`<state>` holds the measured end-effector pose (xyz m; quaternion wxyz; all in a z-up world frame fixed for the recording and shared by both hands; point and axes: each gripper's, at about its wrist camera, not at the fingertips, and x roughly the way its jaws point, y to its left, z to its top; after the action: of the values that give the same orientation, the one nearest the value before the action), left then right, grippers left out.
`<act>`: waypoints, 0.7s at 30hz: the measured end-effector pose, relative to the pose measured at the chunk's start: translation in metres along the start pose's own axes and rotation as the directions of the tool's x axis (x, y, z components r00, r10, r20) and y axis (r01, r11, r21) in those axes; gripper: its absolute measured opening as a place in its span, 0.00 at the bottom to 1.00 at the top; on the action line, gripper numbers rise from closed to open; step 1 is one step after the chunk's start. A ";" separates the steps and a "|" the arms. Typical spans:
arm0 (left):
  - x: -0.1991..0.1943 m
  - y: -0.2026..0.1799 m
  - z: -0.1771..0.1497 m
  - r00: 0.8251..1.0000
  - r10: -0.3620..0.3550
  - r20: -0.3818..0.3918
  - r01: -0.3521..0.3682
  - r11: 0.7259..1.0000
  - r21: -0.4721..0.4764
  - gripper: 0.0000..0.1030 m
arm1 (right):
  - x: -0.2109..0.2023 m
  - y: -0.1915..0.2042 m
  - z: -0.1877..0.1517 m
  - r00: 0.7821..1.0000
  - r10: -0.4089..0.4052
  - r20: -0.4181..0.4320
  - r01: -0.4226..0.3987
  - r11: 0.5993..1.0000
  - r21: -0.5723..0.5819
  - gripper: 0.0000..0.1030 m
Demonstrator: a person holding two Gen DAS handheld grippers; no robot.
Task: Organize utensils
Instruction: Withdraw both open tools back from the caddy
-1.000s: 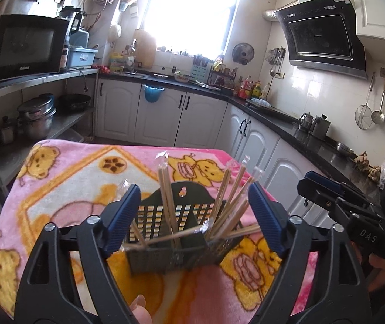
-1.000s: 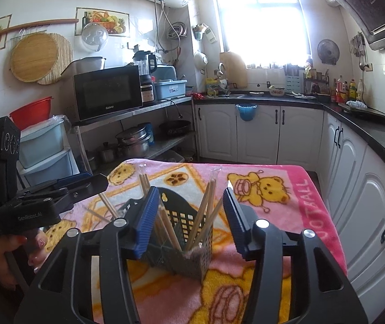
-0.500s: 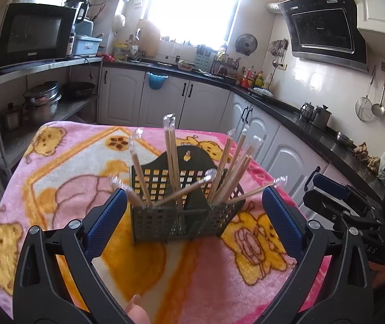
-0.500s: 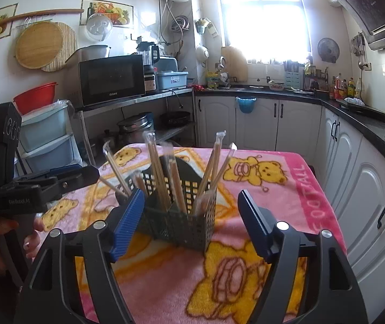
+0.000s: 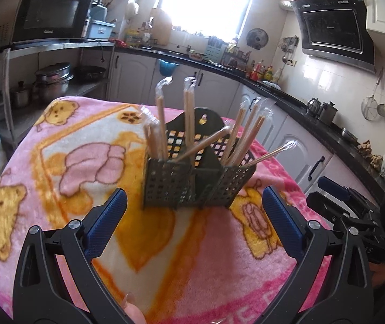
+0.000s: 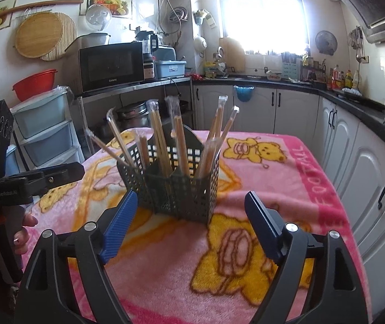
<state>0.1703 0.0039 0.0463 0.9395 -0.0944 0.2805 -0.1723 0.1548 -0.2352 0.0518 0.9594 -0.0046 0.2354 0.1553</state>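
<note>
Basket [image 5: 195, 181] of wrapped chopsticks [image 5: 189, 118] on the blanket [image 5: 57, 162]
Left gripper [image 5: 192, 216] and right gripper [image 6: 189, 210] both spread wide, empty — basket just ahead.

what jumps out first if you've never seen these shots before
A dark perforated utensil basket stands mid-table on a pink bear-print blanket, bristling with wrapped chopsticks that fan out in all directions. Both the right claw and left claw hover open and empty just short of it.
</note>
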 end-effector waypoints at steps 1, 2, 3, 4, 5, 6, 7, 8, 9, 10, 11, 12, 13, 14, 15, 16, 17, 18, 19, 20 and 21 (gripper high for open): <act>0.000 0.001 -0.004 1.000 0.005 -0.002 -0.005 1.000 -0.004 0.90 | 0.001 0.001 -0.003 1.000 -0.002 -0.003 0.002 1.000 0.000 0.79; 0.000 0.001 -0.007 1.000 0.006 -0.003 -0.006 1.000 -0.006 0.90 | 0.001 0.001 -0.006 1.000 -0.003 -0.006 0.003 1.000 0.000 0.80; 0.000 0.001 -0.010 1.000 0.010 -0.006 -0.010 1.000 -0.007 0.90 | 0.002 0.001 -0.009 1.000 -0.001 -0.008 0.001 1.000 0.001 0.80; 0.000 0.001 -0.013 1.000 0.015 -0.007 -0.015 1.000 -0.008 0.90 | 0.002 0.001 -0.013 1.000 0.001 -0.009 -0.001 1.000 0.004 0.81; 0.001 0.001 -0.017 1.000 0.020 -0.009 -0.020 1.000 -0.009 0.90 | 0.003 0.001 -0.016 1.000 0.005 -0.009 -0.005 1.000 0.004 0.81; 0.002 0.001 -0.020 1.000 0.023 -0.008 -0.023 1.000 -0.009 0.90 | 0.003 0.002 -0.019 1.000 0.011 -0.010 -0.011 1.000 -0.001 0.81; 0.003 0.000 -0.024 1.000 0.029 -0.008 -0.029 1.000 -0.009 0.90 | 0.003 0.003 -0.020 1.000 0.012 -0.009 -0.012 1.000 -0.004 0.82; 0.003 0.001 -0.026 0.999 0.034 -0.007 -0.034 0.999 -0.008 0.90 | 0.003 0.004 -0.022 1.000 0.008 -0.005 -0.008 1.000 -0.008 0.83; 0.004 0.001 -0.029 0.999 0.040 -0.003 -0.040 0.999 -0.007 0.90 | 0.003 0.005 -0.025 1.000 0.005 0.002 -0.005 1.000 -0.014 0.84; 0.005 0.001 -0.031 0.999 0.046 0.000 -0.046 0.999 -0.007 0.90 | 0.002 0.006 -0.026 1.000 0.005 0.006 -0.005 1.000 -0.015 0.85; 0.006 0.002 -0.034 0.999 0.054 0.003 -0.054 0.999 -0.007 0.90 | 0.002 0.006 -0.029 1.000 0.007 0.012 -0.007 1.000 -0.015 0.85; 0.006 0.002 -0.036 0.998 0.057 0.008 -0.057 0.998 -0.010 0.90 | 0.001 0.007 -0.031 1.000 0.011 0.018 -0.011 1.000 -0.013 0.86; 0.006 0.003 -0.038 0.998 0.061 0.017 -0.060 0.998 -0.015 0.90 | 0.001 0.007 -0.032 1.000 0.012 0.022 -0.012 1.000 -0.010 0.86; 0.006 0.003 -0.040 0.998 0.064 0.025 -0.063 0.998 -0.019 0.90 | 0.000 0.008 -0.034 1.000 0.011 0.029 -0.010 1.000 -0.011 0.86; 0.005 0.004 -0.042 0.997 0.067 0.036 -0.067 0.998 -0.021 0.90 | 0.000 0.008 -0.037 0.999 0.005 0.037 -0.004 1.000 -0.014 0.87; 0.004 0.004 -0.044 0.996 0.072 0.047 -0.071 0.997 -0.021 0.90 | -0.001 0.008 -0.039 0.999 -0.002 0.045 0.003 1.000 -0.016 0.87; 0.003 0.003 -0.044 0.996 0.075 0.055 -0.074 0.997 -0.018 0.90 | -0.001 0.008 -0.040 0.999 -0.006 0.053 0.007 1.000 -0.018 0.88; 0.003 0.002 -0.045 0.995 0.078 0.064 -0.077 0.997 -0.014 0.90 | -0.002 0.008 -0.041 0.998 -0.011 0.065 0.012 1.000 -0.021 0.88; 0.002 0.002 -0.047 0.994 0.084 0.074 -0.083 0.996 -0.010 0.90 | -0.003 0.008 -0.042 0.997 -0.017 0.074 0.018 1.000 -0.022 0.88; 0.002 0.002 -0.048 0.993 0.084 0.078 -0.084 0.996 -0.009 0.90 | -0.004 0.009 -0.043 0.996 -0.023 0.088 0.025 0.999 -0.023 0.89; 0.001 0.002 -0.048 0.993 0.083 0.081 -0.083 0.997 -0.008 0.90 | -0.006 0.008 -0.044 0.994 -0.027 0.102 0.029 0.999 -0.021 0.90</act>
<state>0.1448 0.0012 0.0052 0.9563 -0.0920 0.2460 -0.1285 0.1276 -0.2327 0.0154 0.9722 -0.0107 0.1843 0.1443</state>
